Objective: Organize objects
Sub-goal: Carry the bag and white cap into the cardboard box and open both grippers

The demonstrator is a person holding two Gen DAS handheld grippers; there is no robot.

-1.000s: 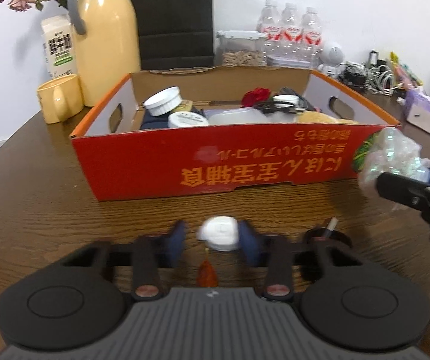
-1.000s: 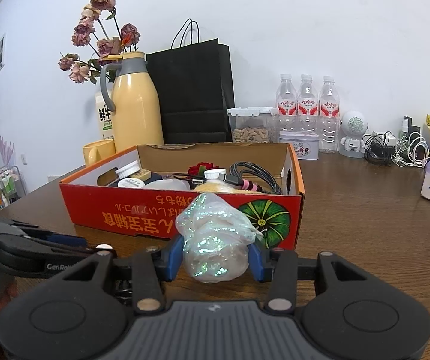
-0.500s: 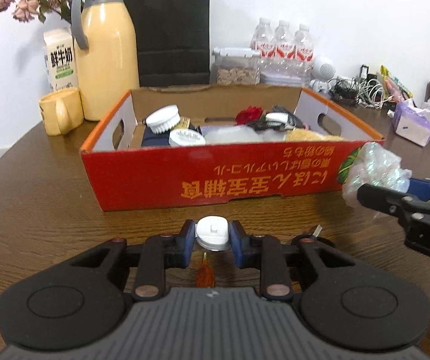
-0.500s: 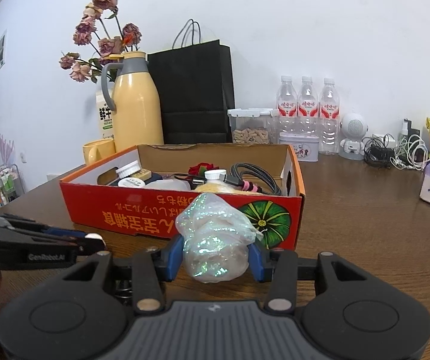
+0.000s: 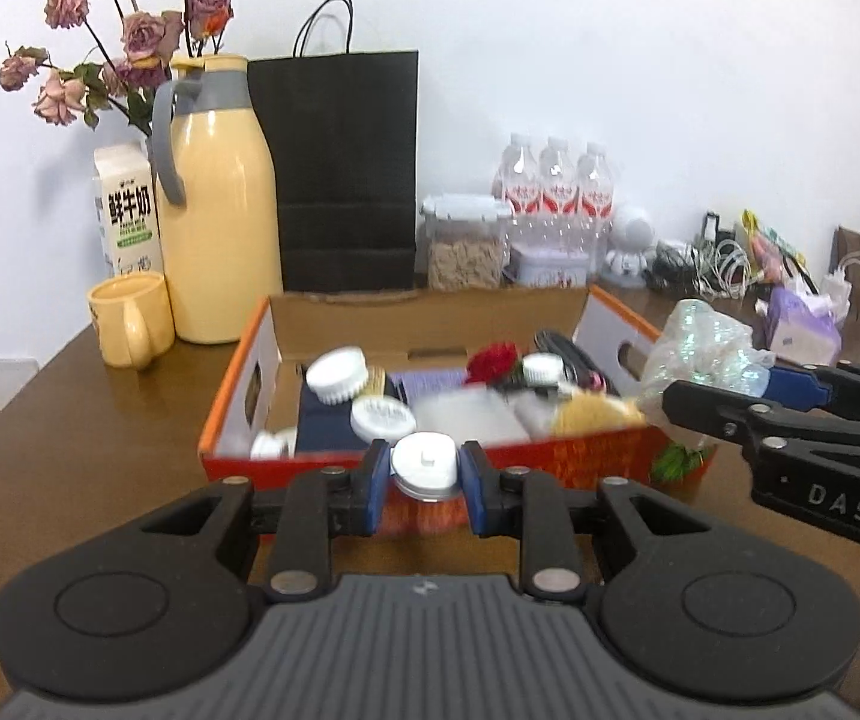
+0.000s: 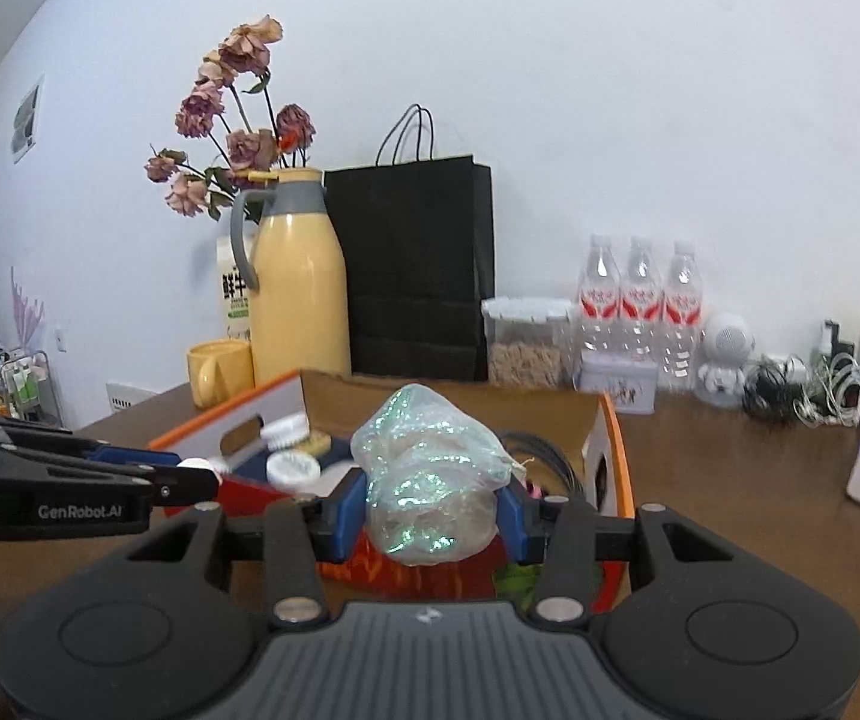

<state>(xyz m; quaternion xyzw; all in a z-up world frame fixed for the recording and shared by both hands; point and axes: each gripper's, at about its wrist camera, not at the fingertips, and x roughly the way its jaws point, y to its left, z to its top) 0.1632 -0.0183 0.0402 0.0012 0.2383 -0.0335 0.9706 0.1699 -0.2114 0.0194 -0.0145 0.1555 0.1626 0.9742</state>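
A red cardboard box [image 5: 580, 450] with orange rims sits on the brown table, holding white-capped jars, a red flower, cables and a yellow pad. My left gripper [image 5: 423, 471] is shut on a small white round cap [image 5: 423, 462], held in front of the box's near wall. My right gripper [image 6: 430, 510] is shut on a crumpled iridescent plastic bag [image 6: 430, 474], raised near the box's near right corner [image 6: 610, 480]. In the left wrist view the bag [image 5: 706, 354] and right gripper's fingers [image 5: 730, 414] show at right.
Behind the box stand a yellow thermos [image 5: 213, 210], a yellow mug [image 5: 129, 327], a milk carton [image 5: 126, 210], dried roses, a black paper bag [image 5: 345, 174], a cereal container, water bottles [image 5: 556, 192], tangled cables and a tissue pack [image 5: 802, 330].
Both grippers have risen with their loads, so the box's inside now shows from above. The cap and bag stay gripped.
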